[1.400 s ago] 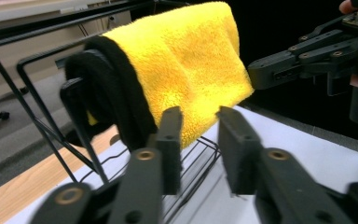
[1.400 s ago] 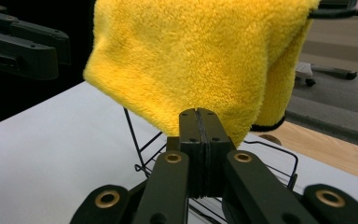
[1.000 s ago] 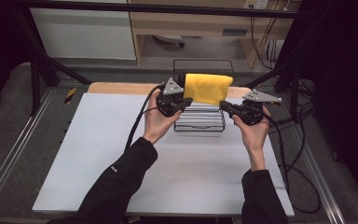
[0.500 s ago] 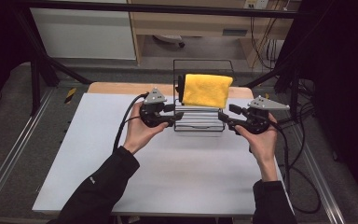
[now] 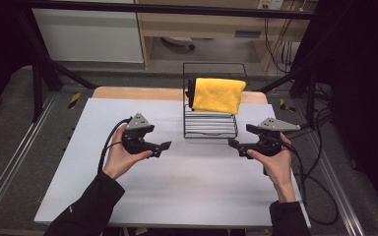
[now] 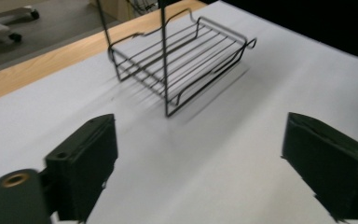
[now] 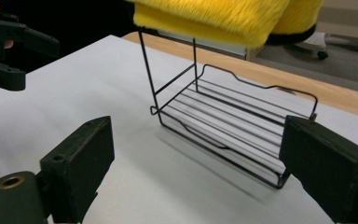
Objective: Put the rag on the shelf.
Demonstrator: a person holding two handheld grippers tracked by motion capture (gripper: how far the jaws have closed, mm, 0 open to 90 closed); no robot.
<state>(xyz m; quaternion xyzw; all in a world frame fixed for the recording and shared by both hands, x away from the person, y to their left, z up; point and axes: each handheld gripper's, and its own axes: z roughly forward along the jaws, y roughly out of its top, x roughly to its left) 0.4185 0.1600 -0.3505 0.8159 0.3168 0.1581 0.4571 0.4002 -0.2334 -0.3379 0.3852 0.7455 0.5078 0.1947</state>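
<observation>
The yellow cloth (image 5: 218, 94) is hanging folded over the top rail of the black wire rack (image 5: 210, 129), which is standing in the upper middle of the high view, at the far part of the white surface (image 5: 177, 187). In the right gripper view the cloth (image 7: 223, 16) is draping across the top of the frame, above the rack's ribbed lower shelf (image 7: 235, 135). Judging from how it is lying, the hanging looks done: the cloth is sitting squarely on the rail, with nothing gripping it.

The left tool (image 5: 160, 147) is hovering at the middle left of the high view, near the rack's lower left corner but apart from it. Its jaws are standing wide apart and holding nothing, as the left gripper view shows, with bare surface between them and the rack (image 6: 182, 60) farther off in the upper middle. The right tool (image 5: 235, 145) is hovering just below the rack's lower right corner, not touching it. Its jaws are also spread wide and empty, framing the shelf in its own view.

What is left seems little: perhaps straightening the cloth, or resting both tools. Whether the cloth's far side is hanging evenly cannot be told, since the back of the rack is hidden.
</observation>
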